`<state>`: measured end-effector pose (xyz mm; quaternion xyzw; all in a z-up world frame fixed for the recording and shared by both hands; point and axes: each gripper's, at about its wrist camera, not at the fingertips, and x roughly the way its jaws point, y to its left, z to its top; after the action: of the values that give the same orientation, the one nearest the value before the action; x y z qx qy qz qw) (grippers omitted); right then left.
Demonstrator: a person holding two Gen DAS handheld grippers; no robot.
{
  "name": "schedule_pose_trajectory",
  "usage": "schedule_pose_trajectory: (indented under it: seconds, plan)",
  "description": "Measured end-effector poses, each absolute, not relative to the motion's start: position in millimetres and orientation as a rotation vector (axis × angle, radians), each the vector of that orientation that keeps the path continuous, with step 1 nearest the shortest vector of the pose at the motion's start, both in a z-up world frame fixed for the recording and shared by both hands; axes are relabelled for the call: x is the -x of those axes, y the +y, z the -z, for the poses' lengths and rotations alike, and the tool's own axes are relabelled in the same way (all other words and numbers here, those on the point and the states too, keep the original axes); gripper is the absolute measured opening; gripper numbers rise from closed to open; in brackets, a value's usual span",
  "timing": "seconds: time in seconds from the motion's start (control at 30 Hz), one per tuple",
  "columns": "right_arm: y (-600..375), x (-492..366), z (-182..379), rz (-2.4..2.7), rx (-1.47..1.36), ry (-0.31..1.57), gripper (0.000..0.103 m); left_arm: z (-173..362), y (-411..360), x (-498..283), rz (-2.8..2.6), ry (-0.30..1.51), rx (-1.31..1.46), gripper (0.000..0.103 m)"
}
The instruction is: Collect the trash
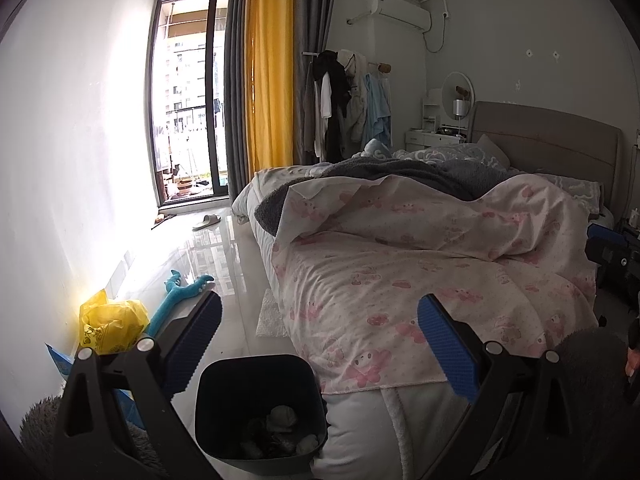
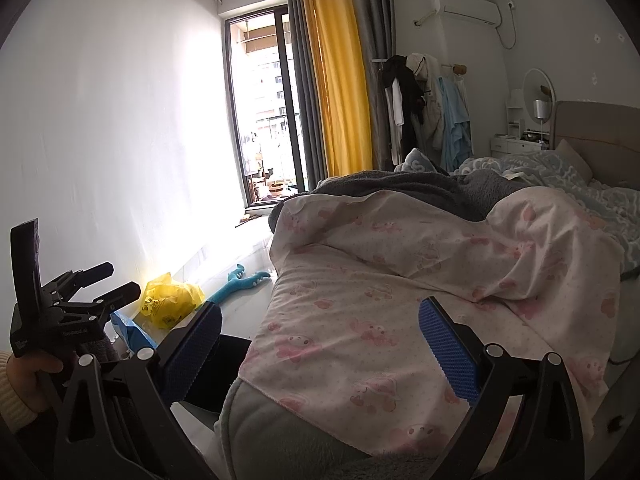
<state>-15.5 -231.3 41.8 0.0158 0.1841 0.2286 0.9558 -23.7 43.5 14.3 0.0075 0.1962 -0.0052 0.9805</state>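
Left wrist view: the left tongs [image 1: 318,346] are wide apart and hold nothing. The black bin [image 1: 260,408] stands on the floor right below them, touching the foot corner of the bed [image 1: 400,280]. The yellow bag [image 1: 110,326] lies by the wall, to the left of these tongs and a bit ahead. The right tongs [image 2: 320,346] are also wide apart and empty, over the bed. The left tongs look nearer the bag, so I think they should swing left.
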Motion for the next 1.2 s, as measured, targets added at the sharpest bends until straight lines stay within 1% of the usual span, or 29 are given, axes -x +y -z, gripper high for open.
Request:
schedule_pose_trajectory:
  seconds: [1.2]
  plan:
    - [-231.1,11.6,-39.6,-0.466,-0.023,0.388,0.100,-14.3,42.8,23.3,0.010,0.395,-0.017,0.100]
